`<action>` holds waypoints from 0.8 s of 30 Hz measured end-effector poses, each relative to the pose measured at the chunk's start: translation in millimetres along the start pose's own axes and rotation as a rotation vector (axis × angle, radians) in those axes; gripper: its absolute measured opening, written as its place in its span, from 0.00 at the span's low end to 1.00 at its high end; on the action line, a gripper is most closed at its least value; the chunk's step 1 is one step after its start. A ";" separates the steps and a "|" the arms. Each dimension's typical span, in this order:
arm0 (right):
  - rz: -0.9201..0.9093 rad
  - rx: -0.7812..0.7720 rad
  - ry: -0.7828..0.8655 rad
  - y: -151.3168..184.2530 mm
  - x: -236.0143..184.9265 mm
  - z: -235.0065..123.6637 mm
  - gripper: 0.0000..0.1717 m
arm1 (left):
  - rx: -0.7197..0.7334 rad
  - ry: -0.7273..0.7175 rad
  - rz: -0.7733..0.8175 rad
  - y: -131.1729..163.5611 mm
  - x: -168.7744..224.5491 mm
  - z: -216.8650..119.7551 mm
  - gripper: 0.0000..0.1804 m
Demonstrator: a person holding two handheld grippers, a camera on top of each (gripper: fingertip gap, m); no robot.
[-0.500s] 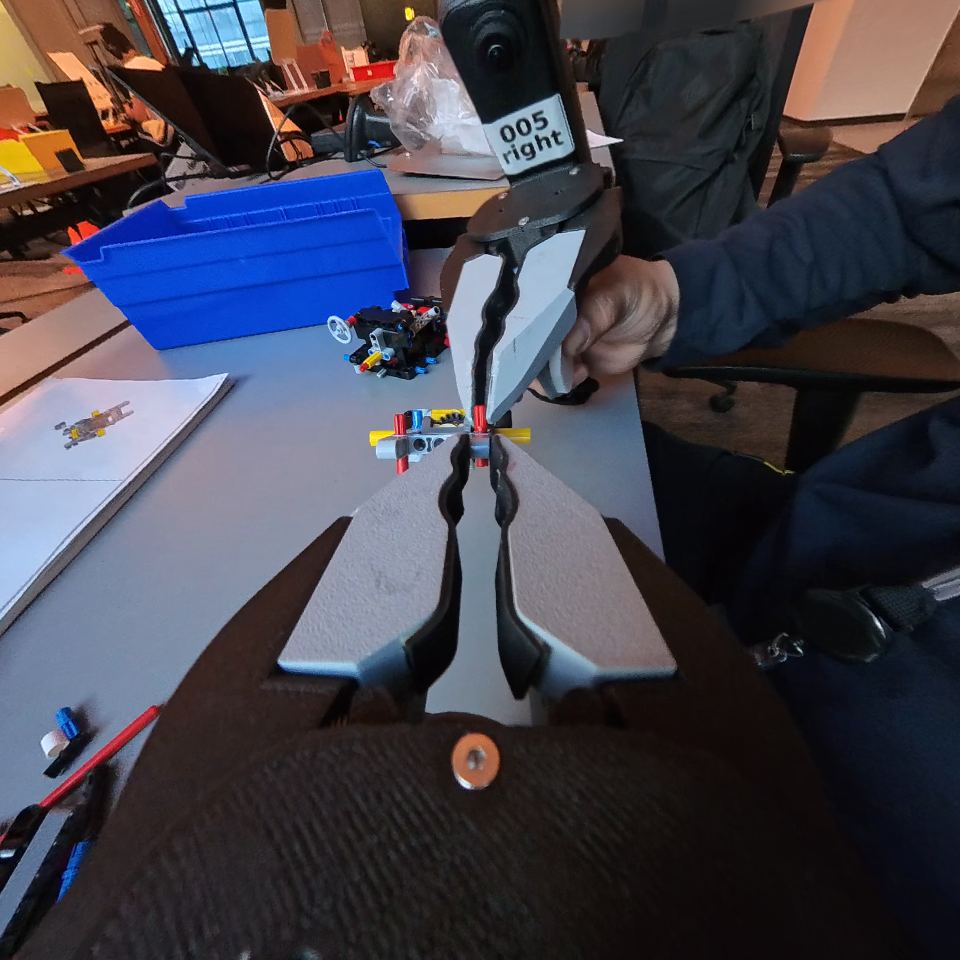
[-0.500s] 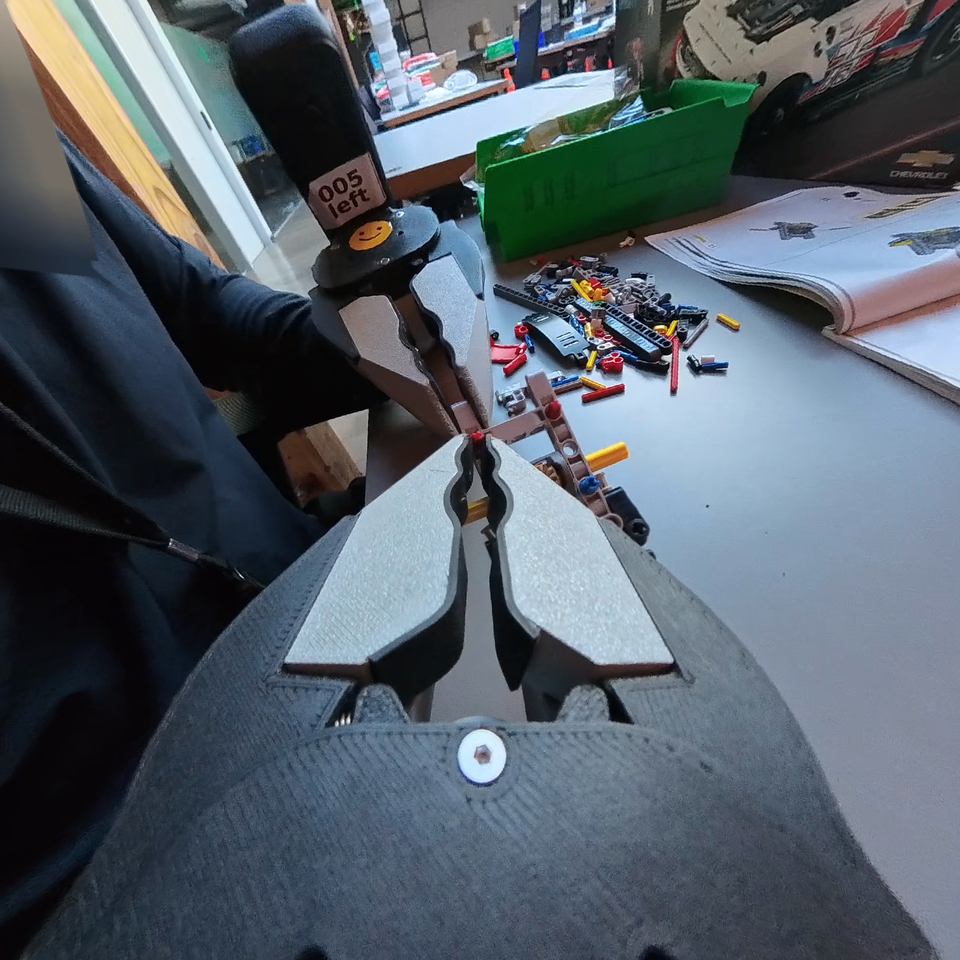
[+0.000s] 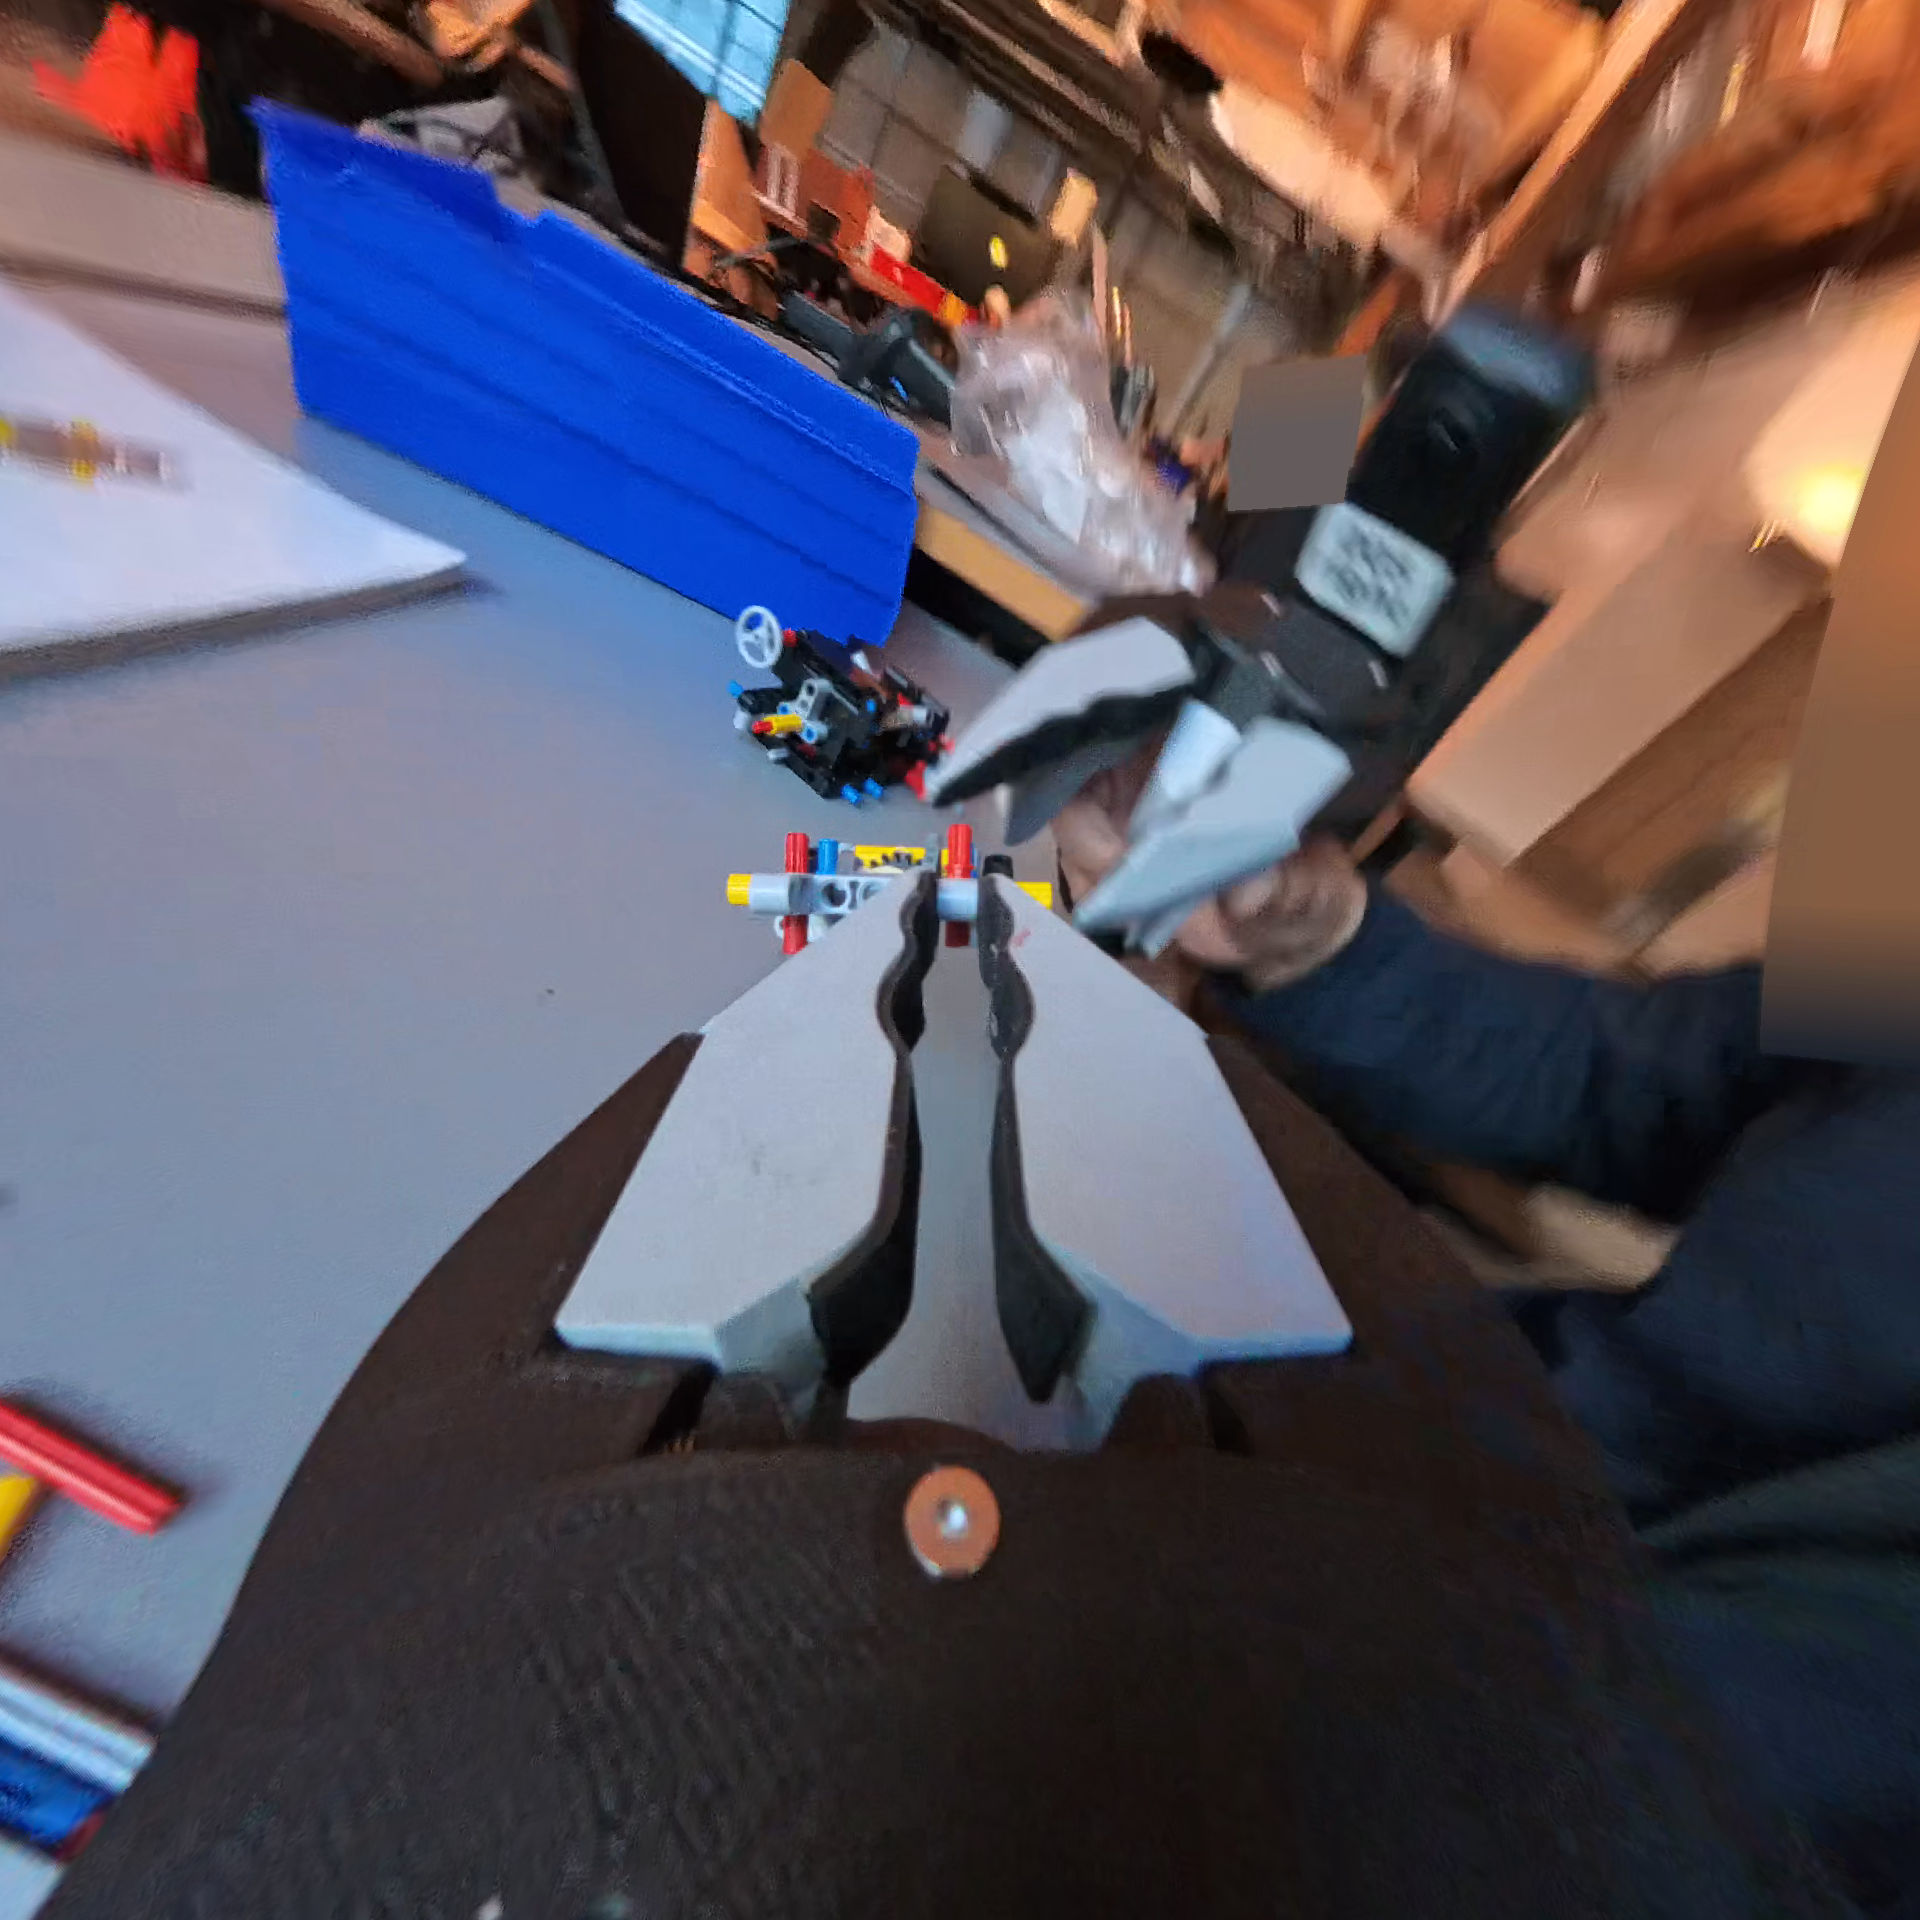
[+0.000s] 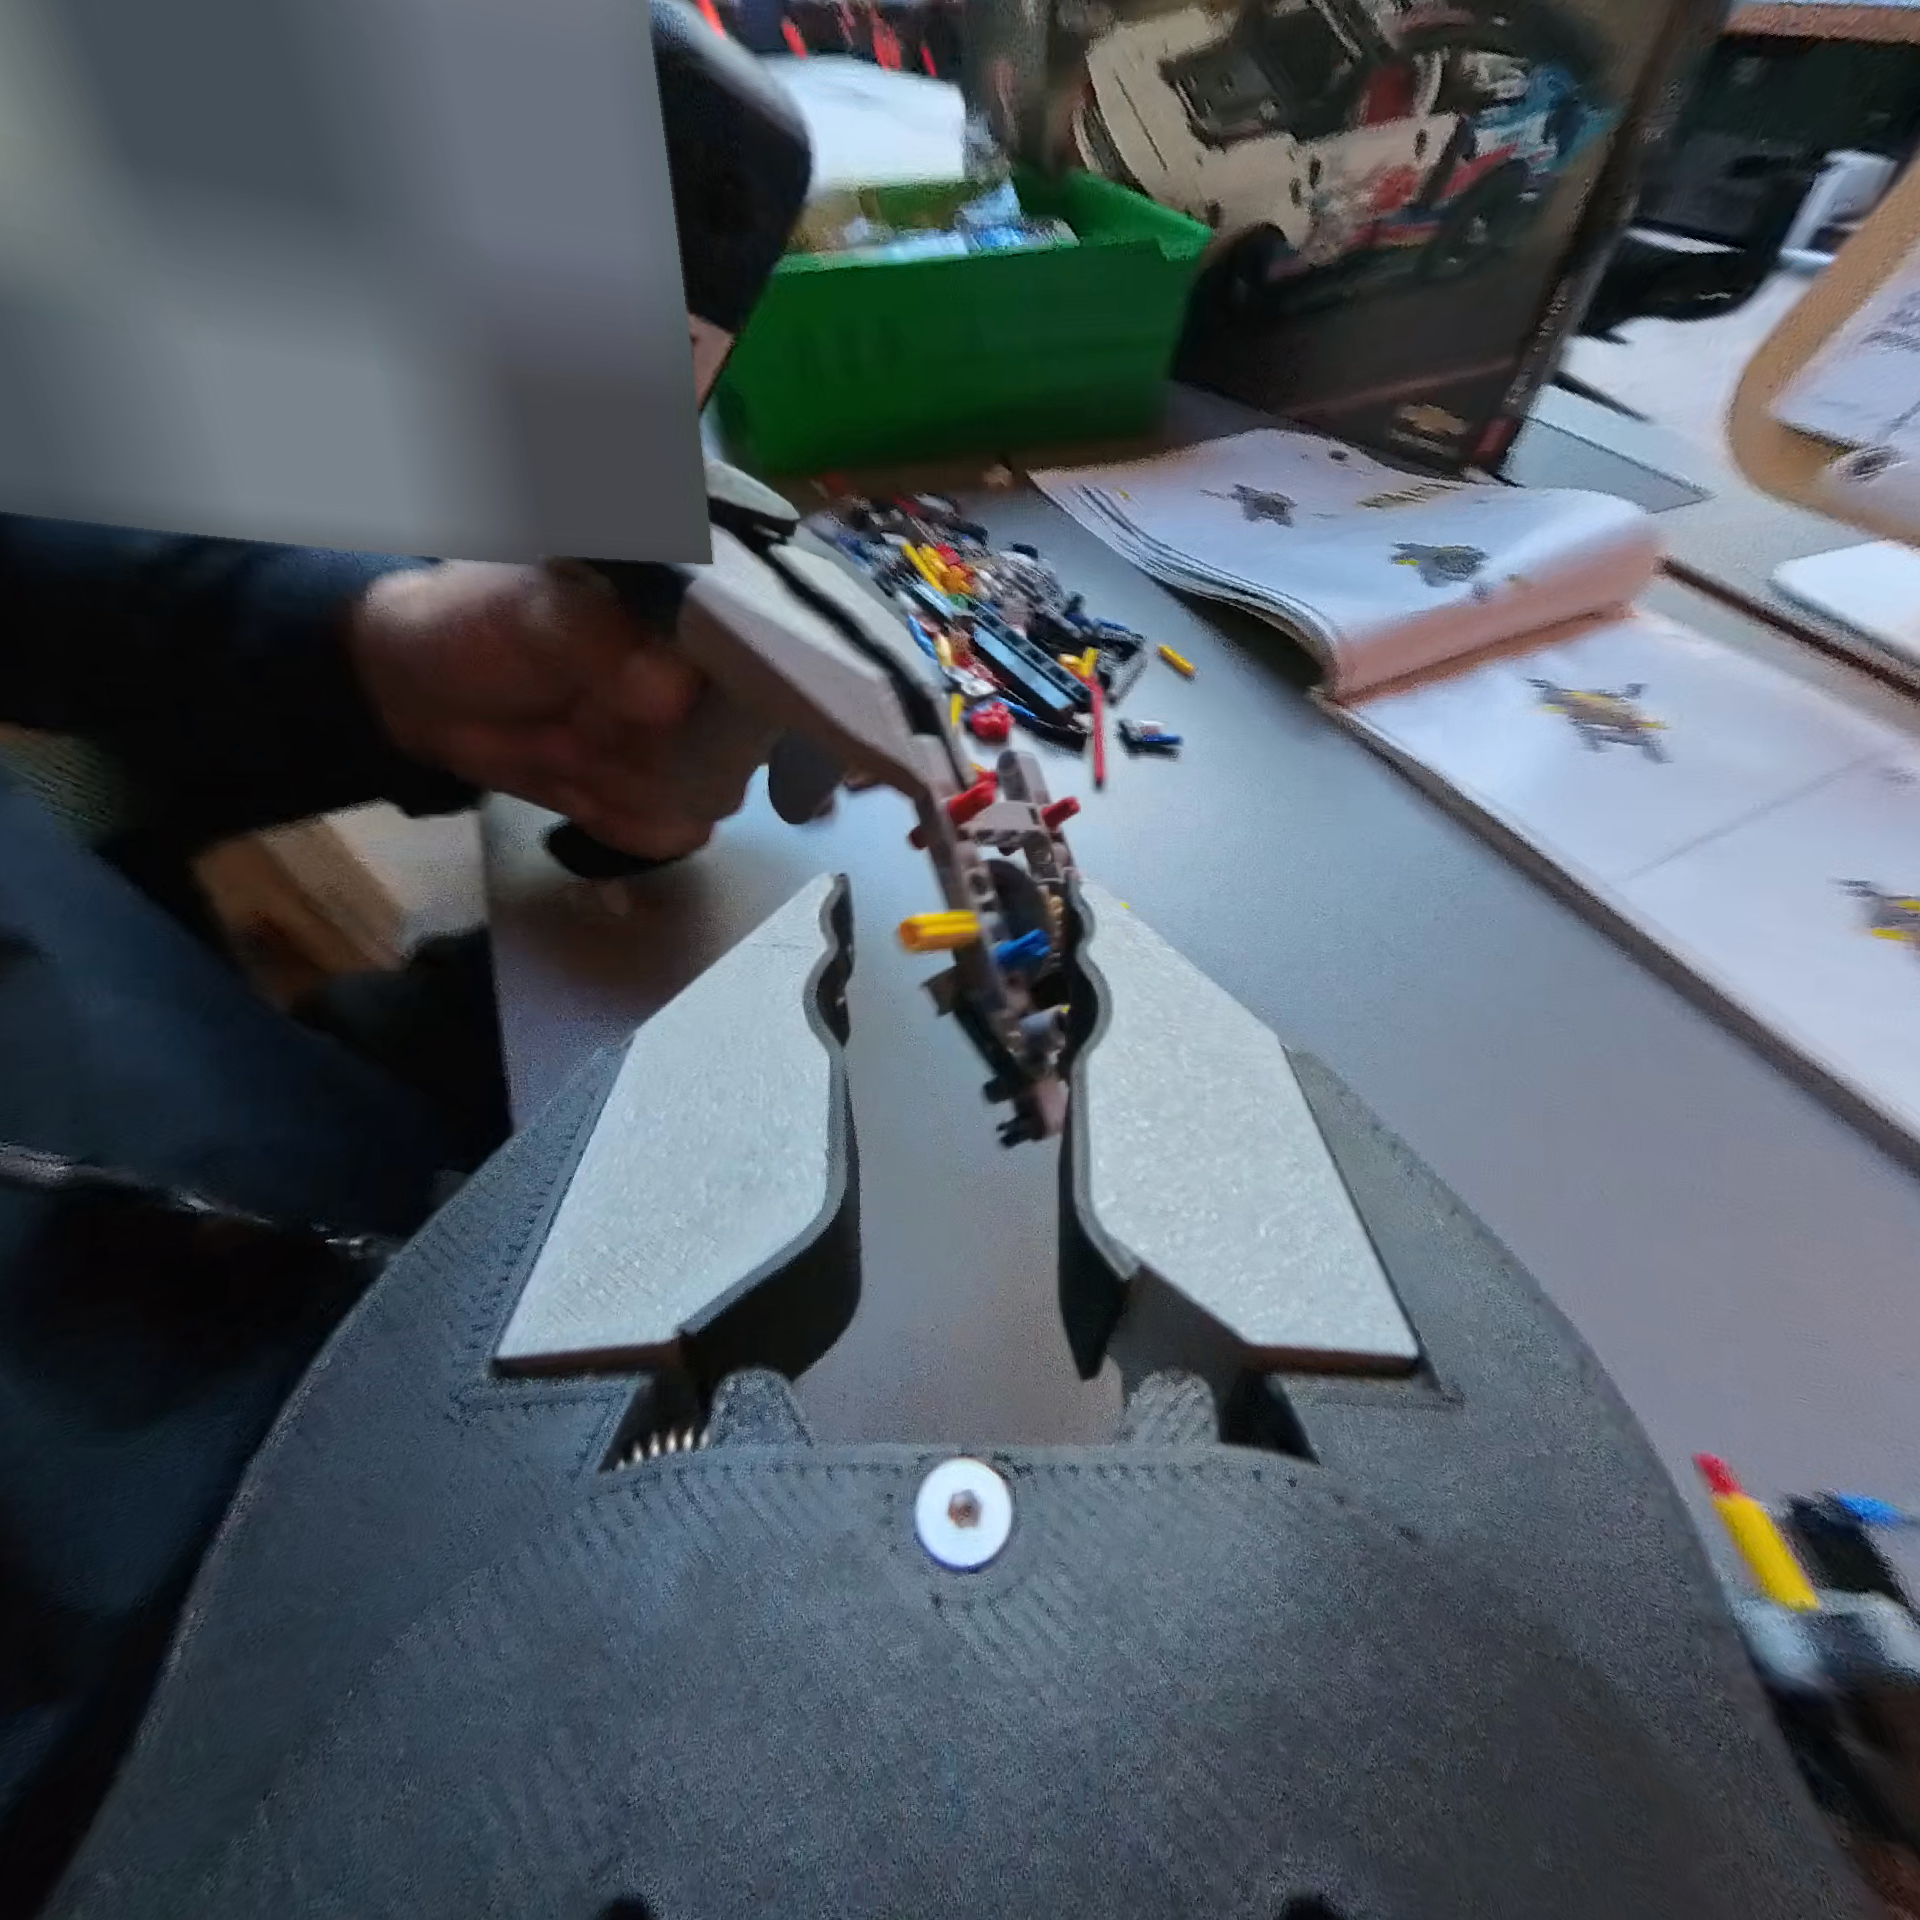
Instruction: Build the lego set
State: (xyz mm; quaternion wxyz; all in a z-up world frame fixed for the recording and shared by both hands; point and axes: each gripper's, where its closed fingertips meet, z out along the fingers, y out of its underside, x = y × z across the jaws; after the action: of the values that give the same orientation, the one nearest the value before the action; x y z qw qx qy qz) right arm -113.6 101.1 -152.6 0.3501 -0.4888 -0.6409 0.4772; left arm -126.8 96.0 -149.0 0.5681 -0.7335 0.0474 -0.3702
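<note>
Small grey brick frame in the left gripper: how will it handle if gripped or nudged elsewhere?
The frame is probably stiff but apt to come apart: it looks pinned together from grey beams with red, blue and yellow pegs. Likely light: the left gripper holds it by one thin section. Protruding pegs may snag on the open right gripper.

Grey table [image 3: 312, 935] bearing a blue bin [image 3: 582, 416], a green bin [image 4: 966, 332], open instruction booklets [image 4: 1455, 582], a small black brick assembly [image 3: 836, 717] — and scattered loose brick parts [image 4: 1018, 644].
</note>
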 end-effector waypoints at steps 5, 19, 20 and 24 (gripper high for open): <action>-0.366 -0.183 0.410 -7.7 6.7 3.0 0.22 | 0.119 0.061 -0.473 -10.5 -2.6 9.0 0.03; -0.621 -0.291 0.482 -4.1 -4.2 -3.3 0.15 | 0.161 0.054 -0.601 -9.0 8.2 14.9 0.03; -0.625 -0.303 0.469 -2.8 -5.4 -4.0 0.15 | 0.157 0.049 -0.595 -9.2 7.7 14.4 0.03; -0.710 -0.344 0.504 -5.2 0.2 -7.5 0.07 | 0.155 0.057 -0.614 -7.2 10.2 16.0 0.03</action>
State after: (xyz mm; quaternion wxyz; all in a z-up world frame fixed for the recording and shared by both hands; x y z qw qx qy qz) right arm -108.3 103.0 -145.4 0.5503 -0.3910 -0.7332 0.0812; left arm -112.5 106.3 -139.1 0.4822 -0.6575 -0.1888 -0.5472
